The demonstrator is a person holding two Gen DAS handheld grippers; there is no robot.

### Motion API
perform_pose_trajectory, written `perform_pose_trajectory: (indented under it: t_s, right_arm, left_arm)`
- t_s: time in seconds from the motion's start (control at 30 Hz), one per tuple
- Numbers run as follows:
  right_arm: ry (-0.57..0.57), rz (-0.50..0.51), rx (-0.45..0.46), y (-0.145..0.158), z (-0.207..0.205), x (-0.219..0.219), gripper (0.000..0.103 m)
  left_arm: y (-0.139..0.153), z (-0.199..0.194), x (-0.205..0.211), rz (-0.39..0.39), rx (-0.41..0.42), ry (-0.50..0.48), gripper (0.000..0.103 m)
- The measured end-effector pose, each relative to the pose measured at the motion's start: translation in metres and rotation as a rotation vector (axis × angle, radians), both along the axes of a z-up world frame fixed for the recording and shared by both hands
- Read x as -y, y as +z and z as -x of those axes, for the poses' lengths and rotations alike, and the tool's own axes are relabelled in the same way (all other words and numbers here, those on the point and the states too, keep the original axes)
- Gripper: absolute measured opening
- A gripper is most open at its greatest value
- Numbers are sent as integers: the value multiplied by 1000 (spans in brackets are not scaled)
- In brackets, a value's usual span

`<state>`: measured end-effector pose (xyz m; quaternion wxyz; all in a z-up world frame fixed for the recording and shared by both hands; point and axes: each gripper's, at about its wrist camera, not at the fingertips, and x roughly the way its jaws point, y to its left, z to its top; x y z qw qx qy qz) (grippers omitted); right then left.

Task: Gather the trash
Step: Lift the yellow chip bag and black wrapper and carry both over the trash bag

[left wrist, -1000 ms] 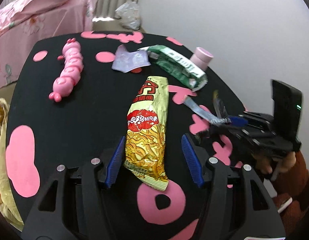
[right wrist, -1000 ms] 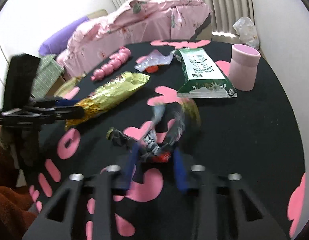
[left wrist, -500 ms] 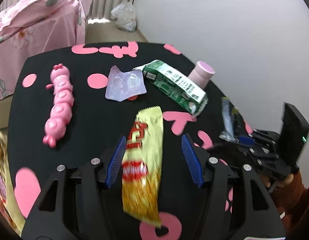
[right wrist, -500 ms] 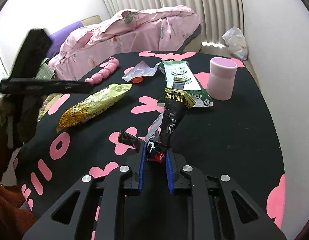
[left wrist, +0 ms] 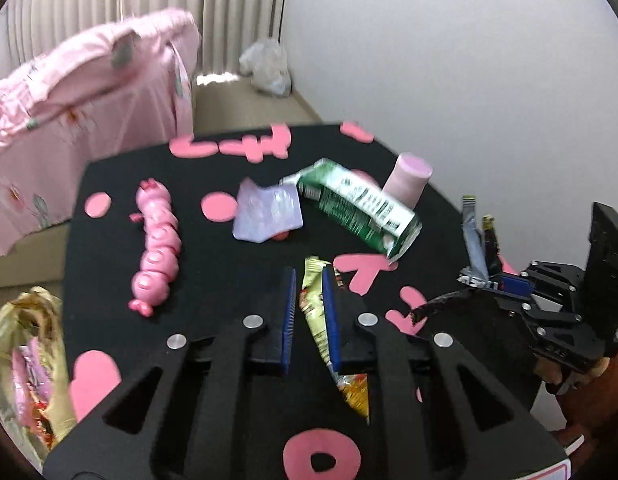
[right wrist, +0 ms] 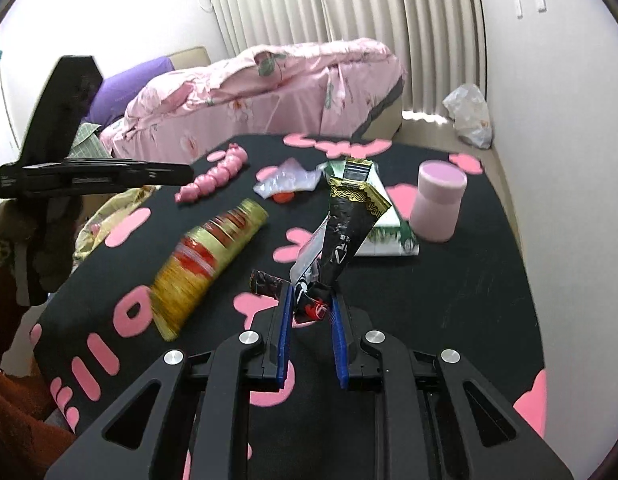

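My left gripper [left wrist: 309, 280] is shut on a yellow snack packet [left wrist: 321, 320] and holds it above the black table [left wrist: 213, 280]; the packet also shows in the right wrist view [right wrist: 209, 268]. My right gripper [right wrist: 309, 300] is shut on a black crumpled wrapper [right wrist: 349, 232], lifted off the table; this wrapper shows in the left wrist view [left wrist: 479, 244] at the right. A green carton [left wrist: 357, 204], a clear lilac wrapper [left wrist: 269, 212] and a pink cup [left wrist: 407, 178] lie further back on the table.
A pink caterpillar toy [left wrist: 157, 240] lies at the left of the table. A yellow bag [left wrist: 29, 360] with wrappers in it hangs off the table's left edge. A pink bed [right wrist: 269, 84] stands behind. A white plastic bag [right wrist: 469, 120] sits on the floor by the wall.
My left gripper has shut on the yellow packet and lifted it. My right gripper has raised the black wrapper off the table.
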<state>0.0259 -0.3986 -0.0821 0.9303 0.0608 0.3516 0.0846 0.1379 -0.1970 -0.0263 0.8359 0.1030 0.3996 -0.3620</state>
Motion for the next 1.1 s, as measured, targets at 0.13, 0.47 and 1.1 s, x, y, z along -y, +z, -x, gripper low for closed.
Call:
perform_pose_trajectory:
  t_s: [0.13, 0.47, 1.1]
  right_arm:
    - [4, 19, 24, 11, 1, -5, 18]
    - [-83, 47, 44, 14, 10, 15, 18]
    - [-133, -9, 33, 0, 17, 40, 18]
  left_arm:
    - [7, 6, -10, 1, 14, 18, 13]
    - [-11, 3, -6, 86, -128, 2, 42]
    - [-52, -14, 38, 38, -214, 55, 16]
